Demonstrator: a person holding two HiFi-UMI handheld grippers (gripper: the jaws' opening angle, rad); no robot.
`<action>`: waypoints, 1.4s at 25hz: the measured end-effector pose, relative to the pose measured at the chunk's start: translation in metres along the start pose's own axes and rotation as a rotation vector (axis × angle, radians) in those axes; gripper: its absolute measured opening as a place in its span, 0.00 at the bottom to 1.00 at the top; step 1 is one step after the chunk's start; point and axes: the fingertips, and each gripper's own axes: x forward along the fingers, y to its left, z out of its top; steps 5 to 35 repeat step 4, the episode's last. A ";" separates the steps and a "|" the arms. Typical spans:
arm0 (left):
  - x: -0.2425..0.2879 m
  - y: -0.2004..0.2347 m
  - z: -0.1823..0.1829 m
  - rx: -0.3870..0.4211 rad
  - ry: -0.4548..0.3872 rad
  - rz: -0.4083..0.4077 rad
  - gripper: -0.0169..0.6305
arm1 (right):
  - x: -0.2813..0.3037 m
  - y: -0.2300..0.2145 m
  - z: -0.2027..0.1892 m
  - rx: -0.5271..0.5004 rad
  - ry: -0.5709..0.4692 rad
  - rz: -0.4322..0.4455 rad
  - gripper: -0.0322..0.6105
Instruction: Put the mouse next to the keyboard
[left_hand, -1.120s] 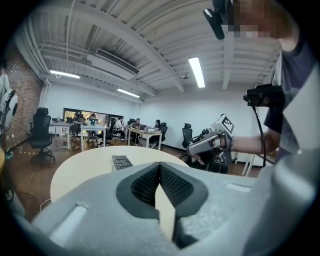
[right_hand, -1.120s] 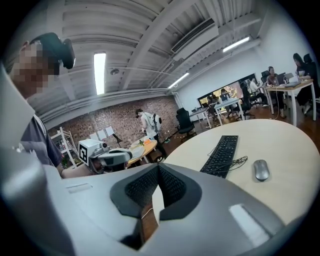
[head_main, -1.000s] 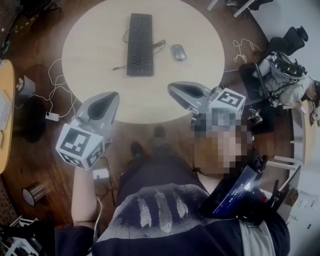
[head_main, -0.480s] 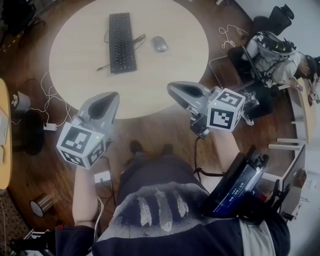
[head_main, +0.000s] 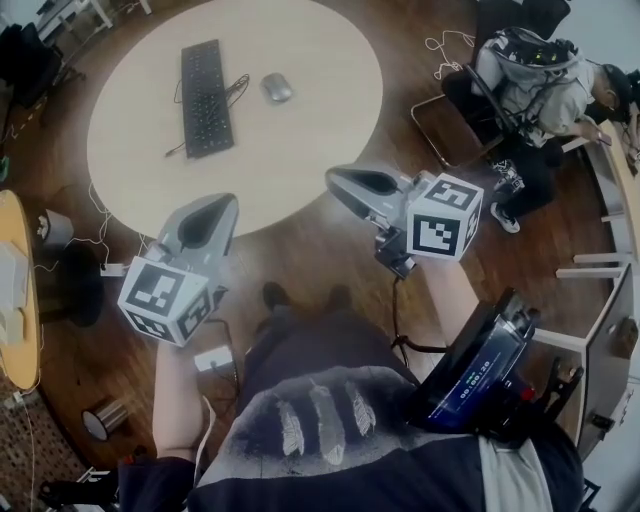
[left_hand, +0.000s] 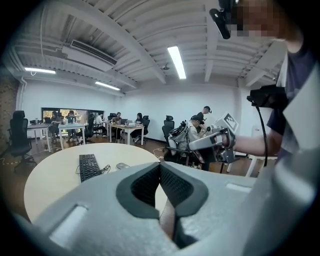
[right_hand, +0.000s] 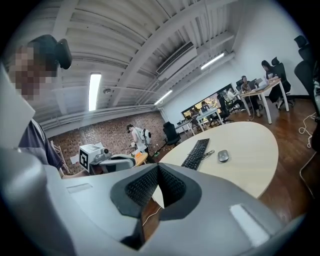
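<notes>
A grey mouse (head_main: 276, 88) lies on the round light-wood table (head_main: 320, 140), a short way right of the black keyboard (head_main: 204, 96). Both also show far off in the left gripper view, mouse (left_hand: 121, 166) beside keyboard (left_hand: 89, 166), and in the right gripper view, mouse (right_hand: 223, 156) beside keyboard (right_hand: 196, 153). My left gripper (head_main: 226, 203) hangs over the floor below the table's near edge, jaws shut and empty. My right gripper (head_main: 332, 177) hovers at the table's near right edge, also shut on nothing.
A seated person (head_main: 530, 80) with a chair (head_main: 450, 110) is at the right of the table. Cables (head_main: 70, 250) and a small dark bin (head_main: 55, 228) lie on the wood floor at the left. Another desk edge (head_main: 15, 300) shows far left.
The view has swung so the table, keyboard and mouse have slid left and slightly up in the head view. Both grippers stay about where they were, still shut.
</notes>
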 end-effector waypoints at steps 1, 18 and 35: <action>0.004 -0.006 0.001 -0.003 0.001 0.001 0.03 | -0.006 -0.003 0.000 0.000 -0.001 0.001 0.05; 0.016 -0.024 0.002 -0.010 0.006 -0.002 0.03 | -0.025 -0.013 -0.001 0.001 -0.001 0.004 0.05; 0.016 -0.024 0.002 -0.010 0.006 -0.002 0.03 | -0.025 -0.013 -0.001 0.001 -0.001 0.004 0.05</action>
